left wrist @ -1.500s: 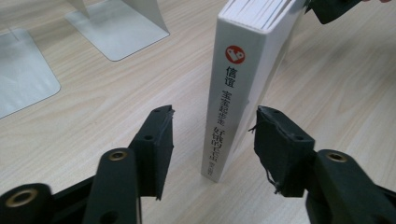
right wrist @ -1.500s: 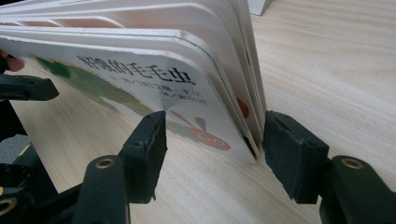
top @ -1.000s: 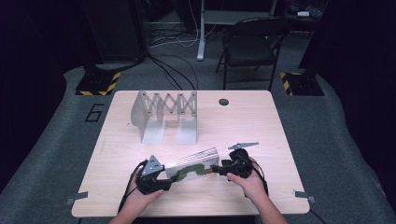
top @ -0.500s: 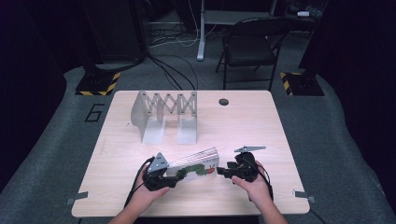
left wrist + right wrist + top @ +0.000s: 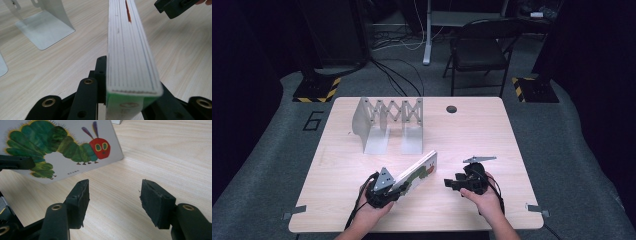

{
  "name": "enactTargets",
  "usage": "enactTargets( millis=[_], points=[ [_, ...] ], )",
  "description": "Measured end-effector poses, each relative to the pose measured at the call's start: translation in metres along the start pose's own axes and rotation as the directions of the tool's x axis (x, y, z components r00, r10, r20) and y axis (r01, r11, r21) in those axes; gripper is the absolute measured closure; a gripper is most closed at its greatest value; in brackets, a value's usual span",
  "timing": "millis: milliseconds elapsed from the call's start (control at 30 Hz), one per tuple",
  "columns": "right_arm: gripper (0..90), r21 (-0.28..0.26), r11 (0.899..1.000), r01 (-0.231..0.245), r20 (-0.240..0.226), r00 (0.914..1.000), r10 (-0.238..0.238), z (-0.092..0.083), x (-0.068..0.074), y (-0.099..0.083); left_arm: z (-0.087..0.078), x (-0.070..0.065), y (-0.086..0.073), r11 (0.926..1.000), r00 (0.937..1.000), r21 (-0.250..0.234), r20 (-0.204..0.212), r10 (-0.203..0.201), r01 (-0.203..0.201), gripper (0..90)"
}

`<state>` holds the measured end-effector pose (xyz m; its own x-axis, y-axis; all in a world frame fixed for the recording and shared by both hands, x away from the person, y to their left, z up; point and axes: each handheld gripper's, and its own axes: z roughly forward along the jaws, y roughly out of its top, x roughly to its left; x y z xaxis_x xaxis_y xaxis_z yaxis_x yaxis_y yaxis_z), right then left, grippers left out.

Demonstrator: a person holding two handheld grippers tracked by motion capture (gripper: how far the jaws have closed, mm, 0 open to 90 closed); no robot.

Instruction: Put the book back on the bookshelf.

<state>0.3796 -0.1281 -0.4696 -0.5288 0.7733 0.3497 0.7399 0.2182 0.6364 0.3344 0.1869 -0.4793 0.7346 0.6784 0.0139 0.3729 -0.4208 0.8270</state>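
Thick caterpillar board book (image 5: 419, 172) clamped on edge in left gripper (image 5: 382, 192) jaws; right gripper (image 5: 452, 183) jaws open; pale wood table (image 5: 492, 135), dark room.

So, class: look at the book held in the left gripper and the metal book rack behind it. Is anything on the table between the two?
Nothing visible. The left gripper is shut on the book, and only bare table lies between it and the metal book rack. The right gripper, open, sits off to the side.
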Motion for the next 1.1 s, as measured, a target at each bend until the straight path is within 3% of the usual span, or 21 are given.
enactTargets(
  millis=[100,167,367,633,800,1100],
  points=[
    [40.0,0.01,1.0,-0.024,0.0,0.9997,0.024,-0.001,0.0,0.001,-0.002,-0.001,-0.001,1.0,1.0,0.005,-0.007,-0.004,0.004,75.0],
    [39.9,-0.002,1.0,-0.007,-0.001,1.0,0.007,0.0,-0.002,0.001,-0.002,-0.001,-0.001,0.9999,0.9999,0.004,-0.007,-0.015,0.015,74.4],
    [39.9,0.012,1.0,-0.017,0.001,0.9999,0.017,0.001,-0.001,0.002,-0.001,0.001,0.0,0.9991,0.9991,-0.011,-0.004,-0.042,0.042,68.2],
    [39.9,0.012,1.0,-0.018,0.006,0.9998,0.018,0.002,-0.001,0.001,0.007,-0.001,0.004,0.9989,0.9989,-0.004,-0.007,-0.047,0.047,63.4],
    [39.9,0.006,1.0,-0.011,0.006,0.9999,0.011,0.001,-0.002,0.001,0.011,-0.001,0.006,0.9974,0.9973,-0.026,-0.028,-0.068,0.068,62.7],
    [39.9,0.012,1.0,-0.025,0.009,0.9996,0.025,0.001,-0.001,0.0,0.014,-0.002,0.008,0.9981,0.9979,-0.033,-0.037,-0.053,0.052,63.9]
  ],
)
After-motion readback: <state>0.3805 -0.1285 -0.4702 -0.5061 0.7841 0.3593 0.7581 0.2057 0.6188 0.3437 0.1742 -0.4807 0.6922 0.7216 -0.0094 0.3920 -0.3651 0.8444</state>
